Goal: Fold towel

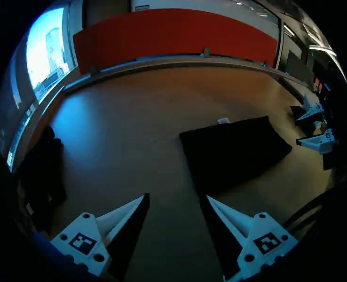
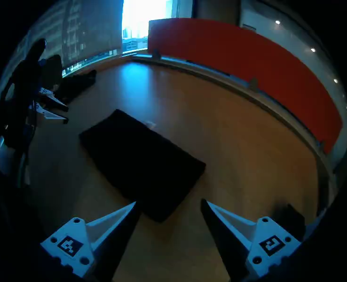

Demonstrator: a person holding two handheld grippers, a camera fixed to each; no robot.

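A dark towel (image 1: 232, 150) lies flat and folded into a rectangle on the wooden table (image 1: 140, 127). In the left gripper view my left gripper (image 1: 176, 202) hovers open above the table, just short of the towel's near corner, with nothing between its fingers. The right gripper (image 1: 314, 127) appears far off at the right edge of that view, past the towel. In the right gripper view the towel (image 2: 140, 162) lies ahead, and my right gripper (image 2: 169, 207) stands open over its near edge. The left gripper (image 2: 51, 108) is at the far left there, held by a person.
A red divider panel (image 1: 173, 33) runs along the table's far edge. A bright window (image 1: 49, 47) is at the left. A dark bundle (image 1: 42, 174) lies at the table's left side. A small white tag (image 1: 224, 121) rests by the towel's far edge.
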